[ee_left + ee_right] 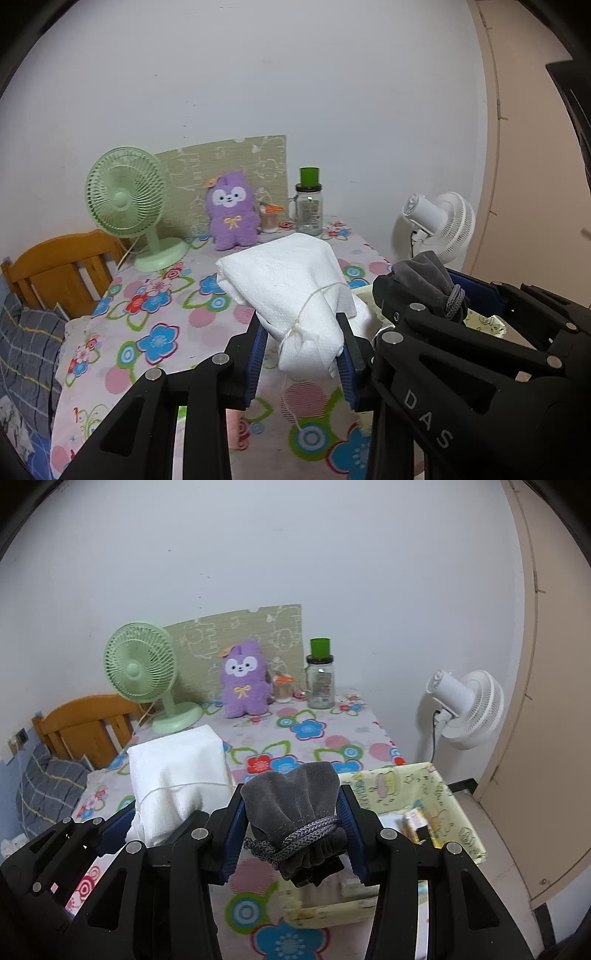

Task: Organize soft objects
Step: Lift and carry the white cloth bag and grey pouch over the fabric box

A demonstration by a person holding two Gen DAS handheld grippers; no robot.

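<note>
My left gripper [303, 354] is shut on a white drawstring pouch [291, 280] and holds it above the flowered table; the pouch also shows in the right wrist view [177, 771]. My right gripper [295, 834] is shut on a grey velvet drawstring pouch [295, 797], held just left of and above a yellow-green fabric box [436, 797]. The grey pouch shows in the left wrist view [424, 280] at the right. A purple plush toy [243, 683] sits upright at the back of the table.
A green desk fan [140, 668], a small cup [283, 688] and a glass bottle with a green cap [320, 679] stand along the back wall. A white fan [465, 705] stands off the table at right. A wooden bed headboard [81, 723] is at left.
</note>
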